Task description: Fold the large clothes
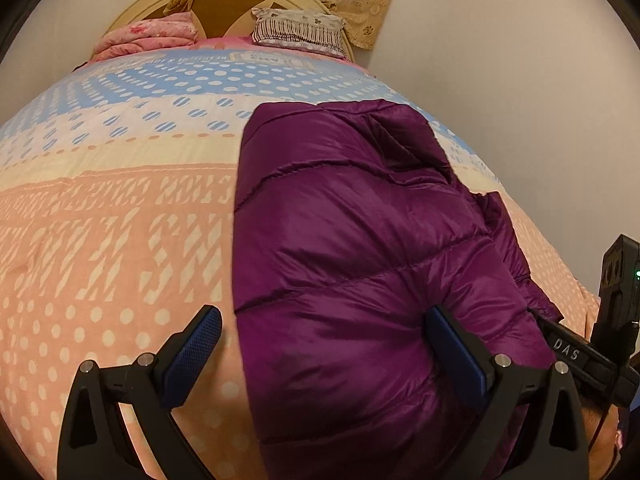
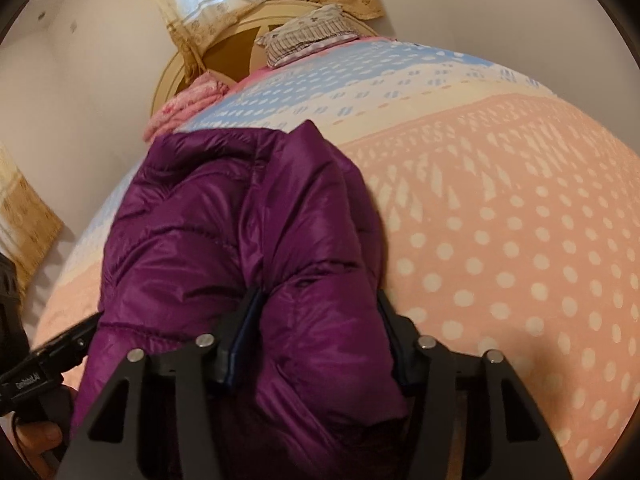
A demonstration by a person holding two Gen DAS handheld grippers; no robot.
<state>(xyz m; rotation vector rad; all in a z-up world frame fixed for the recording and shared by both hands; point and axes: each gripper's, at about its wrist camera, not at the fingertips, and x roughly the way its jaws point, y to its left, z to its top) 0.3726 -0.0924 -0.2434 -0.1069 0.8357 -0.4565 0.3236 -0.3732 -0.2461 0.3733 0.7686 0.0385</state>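
Right gripper (image 2: 316, 320) clamps purple jacket (image 2: 240, 220) | jacket lengthwise toward headboard (image 2: 240, 46)

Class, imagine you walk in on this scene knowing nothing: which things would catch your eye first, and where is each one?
The shiny purple puffer jacket grabs attention first, lying folded on the near part of the bed. Under it spreads the quilt, peach with white dots close by, blue and cream farther off. The right gripper has a fold of the jacket between its jaws, while the left gripper stands open across the jacket's edge.
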